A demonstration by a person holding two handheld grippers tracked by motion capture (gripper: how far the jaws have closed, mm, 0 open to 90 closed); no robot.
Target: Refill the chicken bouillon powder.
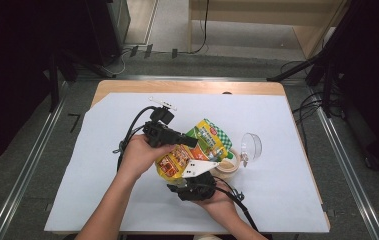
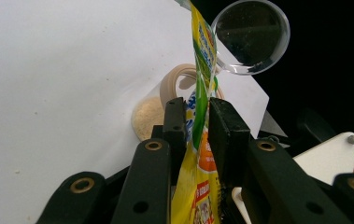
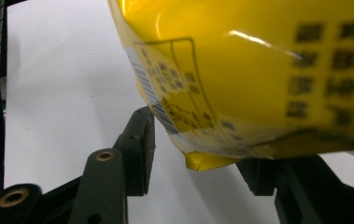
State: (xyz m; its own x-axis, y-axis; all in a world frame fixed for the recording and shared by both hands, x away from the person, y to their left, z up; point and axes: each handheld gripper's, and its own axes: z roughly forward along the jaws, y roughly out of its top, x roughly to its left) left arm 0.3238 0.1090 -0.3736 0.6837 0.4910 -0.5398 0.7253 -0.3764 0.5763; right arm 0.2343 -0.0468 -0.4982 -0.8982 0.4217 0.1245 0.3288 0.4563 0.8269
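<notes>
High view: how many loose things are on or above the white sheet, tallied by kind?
Yellow printed foil pouch, held up: 1
Beige round bowl holding pale powder: 1
Clear round plastic lid or scoop: 1
Black hand-held claw: 2, left and right
Total: 5

High cam looks down and fwd over the tabletop (image 1: 102, 165) from the person's side; both tool cams sit very close, sharing the yellow pouch (image 1: 197, 147) (image 2: 202, 140) (image 3: 258, 70).
</notes>
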